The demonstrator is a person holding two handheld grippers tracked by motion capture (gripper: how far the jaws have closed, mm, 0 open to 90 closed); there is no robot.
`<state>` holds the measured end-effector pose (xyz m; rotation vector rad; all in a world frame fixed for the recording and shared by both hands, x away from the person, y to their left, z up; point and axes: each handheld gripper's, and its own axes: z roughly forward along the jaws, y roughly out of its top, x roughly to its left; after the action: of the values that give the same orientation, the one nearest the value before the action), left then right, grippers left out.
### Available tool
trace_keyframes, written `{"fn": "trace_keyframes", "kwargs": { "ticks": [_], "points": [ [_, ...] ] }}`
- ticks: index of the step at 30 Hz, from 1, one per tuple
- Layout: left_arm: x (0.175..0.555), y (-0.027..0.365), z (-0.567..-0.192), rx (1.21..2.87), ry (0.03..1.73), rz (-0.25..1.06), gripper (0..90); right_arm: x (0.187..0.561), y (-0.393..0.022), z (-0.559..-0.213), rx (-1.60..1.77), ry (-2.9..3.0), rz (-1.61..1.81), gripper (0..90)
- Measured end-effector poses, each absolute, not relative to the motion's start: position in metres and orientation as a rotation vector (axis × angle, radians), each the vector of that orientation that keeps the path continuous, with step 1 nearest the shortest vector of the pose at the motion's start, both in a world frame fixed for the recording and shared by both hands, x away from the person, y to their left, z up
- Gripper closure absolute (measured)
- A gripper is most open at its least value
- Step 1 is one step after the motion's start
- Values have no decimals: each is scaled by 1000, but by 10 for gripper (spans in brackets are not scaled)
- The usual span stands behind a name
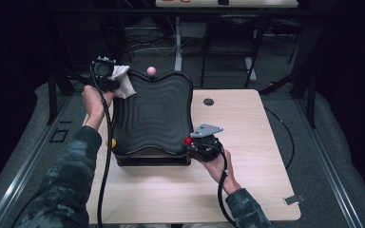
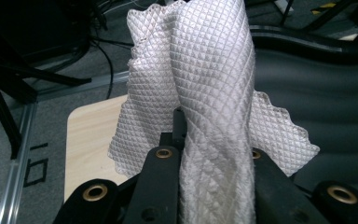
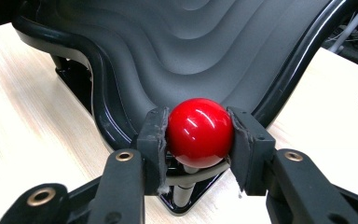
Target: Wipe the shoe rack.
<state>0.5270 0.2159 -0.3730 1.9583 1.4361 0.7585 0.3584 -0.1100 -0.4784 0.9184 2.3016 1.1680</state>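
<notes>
A black ridged tray (image 1: pixel 152 114) on a low base stands on the wooden table (image 1: pixel 247 190). My left gripper (image 1: pixel 108 78) hovers at the tray's far left corner, shut on a white quilted cloth (image 1: pixel 123 81). In the left gripper view the cloth (image 2: pixel 205 84) rises bunched from between the jaws. My right gripper (image 1: pixel 200 143) sits at the tray's near right corner, shut on a red ball knob (image 1: pixel 188 140). The right gripper view shows the red ball knob (image 3: pixel 199 132) squeezed between both pads, on a stem at the tray's corner (image 3: pixel 121 107).
A pink ball knob (image 1: pixel 150 71) stands at the tray's far edge and a yellow one (image 1: pixel 110 142) at its near left corner. A round cable hole (image 1: pixel 208 101) lies in the table right of the tray. Dark frames and cables surround the table.
</notes>
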Motion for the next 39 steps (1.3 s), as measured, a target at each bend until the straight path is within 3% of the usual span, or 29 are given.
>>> {"fn": "trace_keyframes", "kwargs": {
  "ticks": [7, 22, 28, 39],
  "points": [
    [534, 197, -366, 1987, 1393, 789, 843, 358, -110, -478, 923, 2298, 1161, 602],
    [536, 157, -370, 2080, 1190, 659, 841, 358, -110, -478, 918, 2306, 1161, 603],
    [531, 165, -370, 2049, 1171, 596, 839, 358, -111, -478, 917, 2307, 1161, 602],
    [493, 192, -362, 2045, 1167, 657, 842, 358, -110, -478, 917, 2306, 1160, 602]
  ]
}}
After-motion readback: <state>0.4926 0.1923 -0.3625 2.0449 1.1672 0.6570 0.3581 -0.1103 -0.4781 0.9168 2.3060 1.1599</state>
